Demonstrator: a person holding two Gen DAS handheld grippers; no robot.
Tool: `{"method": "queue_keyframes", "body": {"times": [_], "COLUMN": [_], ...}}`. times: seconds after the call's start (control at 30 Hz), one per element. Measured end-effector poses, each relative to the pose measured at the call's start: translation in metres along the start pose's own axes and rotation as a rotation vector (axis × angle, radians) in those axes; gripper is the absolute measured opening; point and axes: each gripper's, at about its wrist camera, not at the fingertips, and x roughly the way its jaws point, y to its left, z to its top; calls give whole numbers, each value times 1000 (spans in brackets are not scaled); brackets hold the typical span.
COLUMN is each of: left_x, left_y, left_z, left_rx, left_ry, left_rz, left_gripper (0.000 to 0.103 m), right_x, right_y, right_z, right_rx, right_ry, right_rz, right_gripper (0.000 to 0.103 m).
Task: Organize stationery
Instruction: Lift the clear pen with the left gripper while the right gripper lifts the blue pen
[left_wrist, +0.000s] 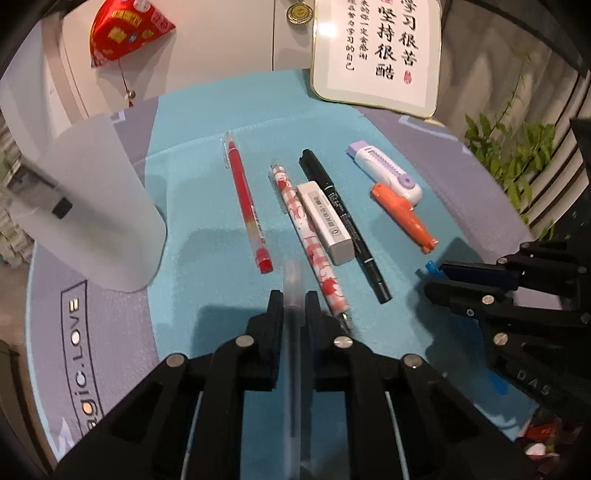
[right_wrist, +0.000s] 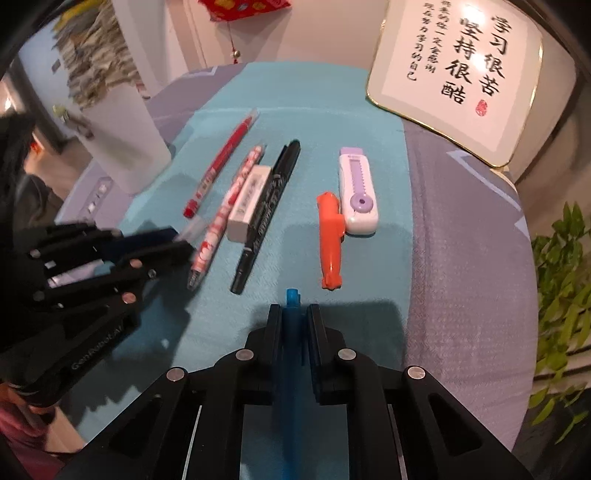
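My left gripper (left_wrist: 293, 295) is shut on a clear translucent pen (left_wrist: 292, 280), held above the teal mat (left_wrist: 207, 240). My right gripper (right_wrist: 293, 308) is shut on a blue pen (right_wrist: 291, 299); it also shows in the left wrist view (left_wrist: 430, 275). On the mat lie a red pen (left_wrist: 245, 206), a pink patterned pen (left_wrist: 310, 243), a white eraser (left_wrist: 325, 223), a black marker (left_wrist: 343, 221), an orange utility knife (left_wrist: 402, 218) and a purple and white correction tape (left_wrist: 388, 171). A white frosted pen cup (left_wrist: 99, 206) stands at the left.
A framed calligraphy sign (left_wrist: 376, 51) leans at the back of the table. A red ornament (left_wrist: 125, 29) hangs on the wall behind. A green plant (right_wrist: 561, 288) stands off the right edge. The grey desk mat (left_wrist: 74, 339) lies under the teal one.
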Motion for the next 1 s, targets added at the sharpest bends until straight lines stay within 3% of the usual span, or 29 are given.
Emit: {"method": "queue_keyframes", "body": {"times": [0.6, 1.0], "left_x": [-151, -211], "left_y": [7, 51], "left_z": [-13, 17], "left_rx": [-44, -137], "left_ry": [-382, -566], "left_rz": [-30, 101], "left_gripper": [10, 10], "right_x": [-120, -160], "right_y": [38, 78], "right_z": [-1, 61], "right_rx": [-24, -61], "right_ry": [-334, -482], "right_rz": [58, 110], "right_gripper": [11, 11]}}
